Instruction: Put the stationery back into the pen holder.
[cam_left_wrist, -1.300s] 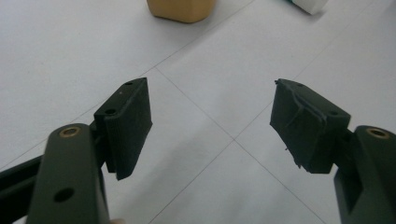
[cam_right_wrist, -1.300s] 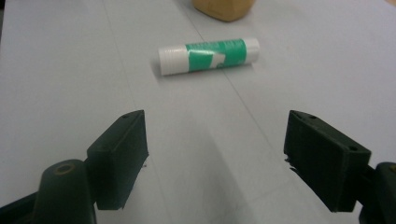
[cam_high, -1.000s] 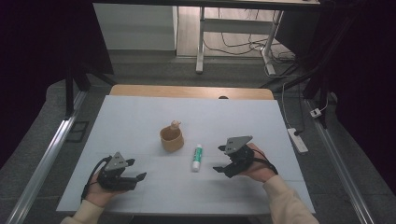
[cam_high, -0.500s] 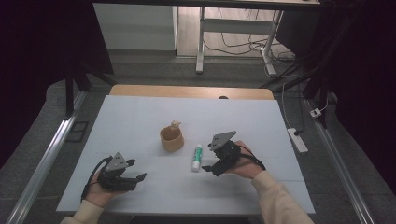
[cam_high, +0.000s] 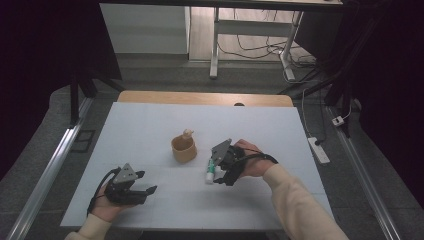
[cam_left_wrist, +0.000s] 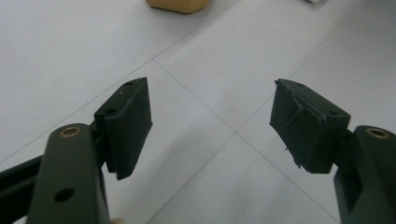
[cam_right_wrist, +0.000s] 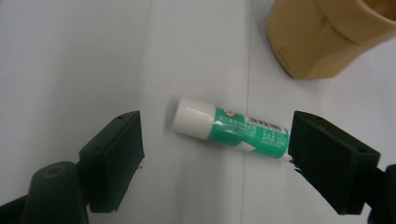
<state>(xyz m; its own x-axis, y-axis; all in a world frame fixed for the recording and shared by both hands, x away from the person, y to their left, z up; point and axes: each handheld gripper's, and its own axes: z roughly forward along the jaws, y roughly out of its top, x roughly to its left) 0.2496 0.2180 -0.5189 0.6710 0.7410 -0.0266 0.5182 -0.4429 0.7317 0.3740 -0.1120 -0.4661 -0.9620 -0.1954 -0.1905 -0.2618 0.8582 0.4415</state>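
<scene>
Lying flat on the pale, matte surface (cam_high: 150, 130), a small cylindrical glue stick (cam_right_wrist: 231, 128) sits between the spread jaws of the right tongs (cam_right_wrist: 217, 158). Its body is smooth plastic with a green printed label and a plain white cap; the print is too small to read. In the right gripper view one black pad stands clear of the capped end, while the far end of the stick runs up to the other pad, and whether it touches there is hard to tell. These jaws have just been closing a little from their widest, yet they are released, with nothing clamped. From the high view the stick (cam_high: 210, 170) shows as a short white-and-green bar just beside the right tongs (cam_high: 220, 167), partly covered by them.

Near the stick stands a tan cup (cam_high: 183, 148), rounded, smooth and slightly glossy, with a small knob-like shape rising at its rim that cannot be made out. In the right gripper view the cup (cam_right_wrist: 327, 37) is cut off by the top and right edges.

Left tongs (cam_left_wrist: 210, 123) hover low over bare surface, well apart from the stick, jaws wide and released. Their pads are blocky, dull black rubber; one looks creased along its upper edge. Thin seams cross the surface beneath them. In the high view the left tongs (cam_high: 142, 184) sit in a hand whose sleeve is cut by the lower edge.
</scene>
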